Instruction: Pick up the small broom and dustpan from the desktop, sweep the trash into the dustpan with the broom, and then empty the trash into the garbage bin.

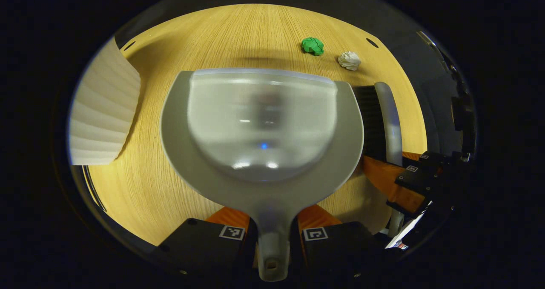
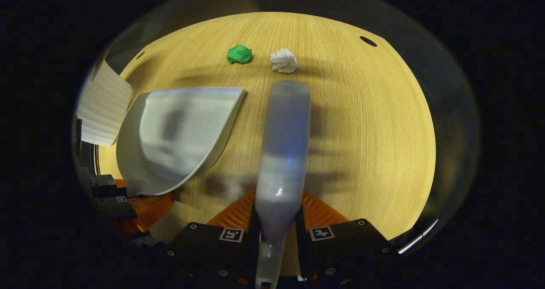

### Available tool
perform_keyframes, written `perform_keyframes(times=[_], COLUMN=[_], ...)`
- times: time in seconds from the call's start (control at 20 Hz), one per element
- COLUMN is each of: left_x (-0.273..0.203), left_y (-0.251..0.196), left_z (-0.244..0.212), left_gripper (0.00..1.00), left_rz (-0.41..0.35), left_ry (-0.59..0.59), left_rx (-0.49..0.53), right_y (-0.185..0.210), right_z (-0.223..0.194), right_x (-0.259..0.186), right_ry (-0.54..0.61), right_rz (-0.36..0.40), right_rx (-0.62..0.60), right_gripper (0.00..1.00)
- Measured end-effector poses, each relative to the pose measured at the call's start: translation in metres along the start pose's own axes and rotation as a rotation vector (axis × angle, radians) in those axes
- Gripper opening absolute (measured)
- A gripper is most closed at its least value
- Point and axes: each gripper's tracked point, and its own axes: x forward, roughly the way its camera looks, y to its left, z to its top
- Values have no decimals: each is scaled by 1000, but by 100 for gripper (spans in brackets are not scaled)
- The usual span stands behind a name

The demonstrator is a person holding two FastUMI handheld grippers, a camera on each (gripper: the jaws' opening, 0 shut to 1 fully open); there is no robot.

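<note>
In the left gripper view my left gripper (image 1: 272,227) is shut on the handle of the grey dustpan (image 1: 262,127), whose open lip faces the far side of the wooden desk (image 1: 238,33). Beyond it lie a green paper ball (image 1: 313,46) and a white paper ball (image 1: 349,60). The broom (image 1: 385,118), grey back and black bristles, stands to the dustpan's right. In the right gripper view my right gripper (image 2: 274,225) is shut on the grey broom (image 2: 284,144), which points toward the white ball (image 2: 284,61) and green ball (image 2: 239,54). The dustpan (image 2: 179,135) sits to the left, held by the left gripper (image 2: 127,204).
A white ribbed garbage bin (image 1: 104,110) stands at the desk's left edge, beside the dustpan; it appears again as the ribbed bin (image 2: 104,106) at the left. Dark cable holes (image 2: 368,41) mark the desk's far corners. Open wood lies to the right of the broom.
</note>
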Motion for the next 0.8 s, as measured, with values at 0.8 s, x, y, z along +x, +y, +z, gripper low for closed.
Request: perform_keyframes(times=[0.8], left_x=[-27], left_y=[33], left_z=[41], left_gripper=[33], left_rz=[6], left_ry=[-50], left_rx=[244], right_y=[-60], right_z=[104], right_x=[-15], right_ry=[-115], right_rz=[73], right_rx=[106], right_gripper=[25])
